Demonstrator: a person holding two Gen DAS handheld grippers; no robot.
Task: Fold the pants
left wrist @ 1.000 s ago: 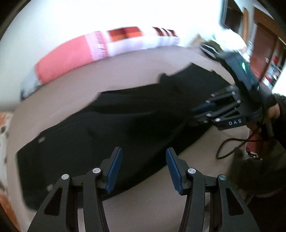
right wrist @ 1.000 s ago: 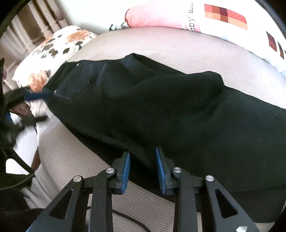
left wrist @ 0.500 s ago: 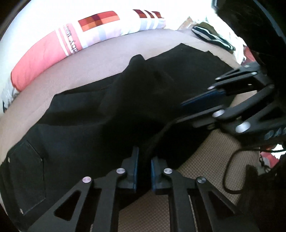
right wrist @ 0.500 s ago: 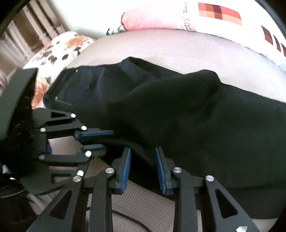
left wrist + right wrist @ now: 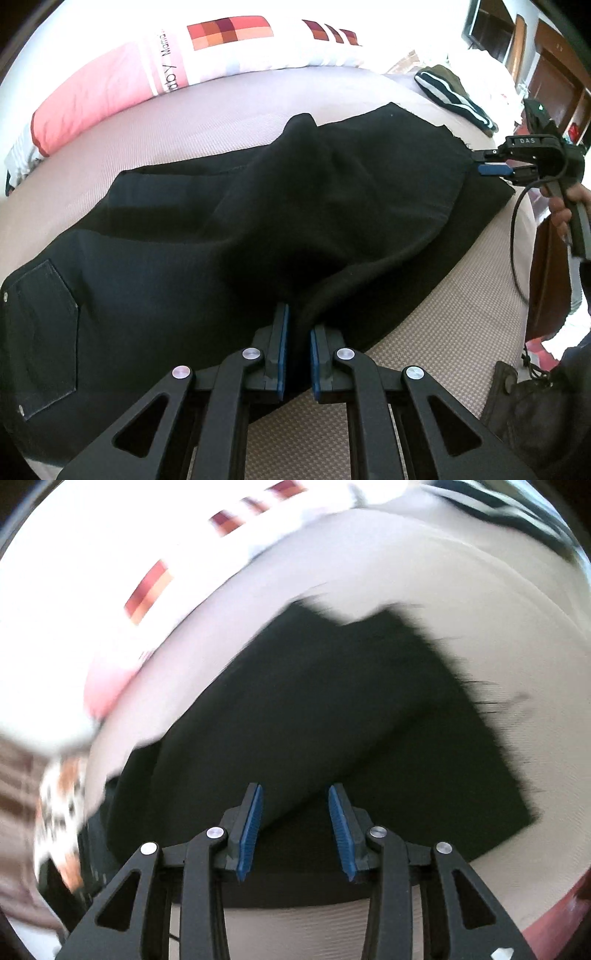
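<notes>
The black pants (image 5: 229, 236) lie spread along the beige bed (image 5: 207, 122), with the waist and a back pocket (image 5: 40, 332) at the left end and the leg ends at the right end. A long pink and white pillow (image 5: 155, 74) lies along the far edge of the bed.

The left gripper (image 5: 297, 345) is at the near edge, around the middle of the pants. Its blue pads are squeezed tight on a raised fold of the black cloth. Far to the right, the right gripper (image 5: 493, 164) is at the leg ends, near a striped piece of clothing (image 5: 454, 96). In its own blurry view its jaws stand wide apart over the leg ends, holding nothing.

I think the pants are already folded leg over leg, and the cross fold is just starting. Next, the right gripper should pinch the leg ends, and then both should lift and carry them toward the waist, keeping the edges lined up.
</notes>
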